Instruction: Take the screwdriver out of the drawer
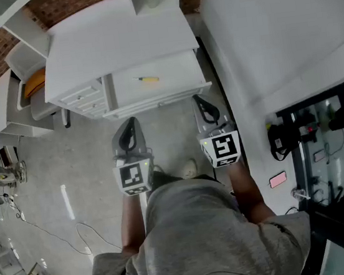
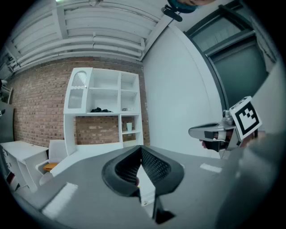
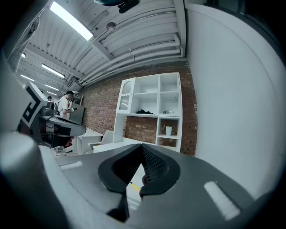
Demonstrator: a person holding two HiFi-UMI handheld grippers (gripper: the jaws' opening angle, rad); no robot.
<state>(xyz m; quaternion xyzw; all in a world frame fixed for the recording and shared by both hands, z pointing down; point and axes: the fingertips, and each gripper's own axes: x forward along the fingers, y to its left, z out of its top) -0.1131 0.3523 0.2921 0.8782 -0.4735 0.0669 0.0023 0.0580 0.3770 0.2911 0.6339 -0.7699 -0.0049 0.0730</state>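
A yellow-handled screwdriver lies in the open white drawer of a white desk. Both grippers hang side by side in front of the drawer, short of it and pointing at it. The left gripper is shut and empty, its tips meeting in the left gripper view. My right gripper is also shut with nothing in it. Below its closed jaws, a sliver of the screwdriver shows. Each gripper view catches the other gripper: right gripper, left gripper.
Small closed drawers flank the open one on the left. A chair with a yellow cushion stands further left. A white shelf unit holding a cup rises behind the desk. A white wall and dark cabinet are at right.
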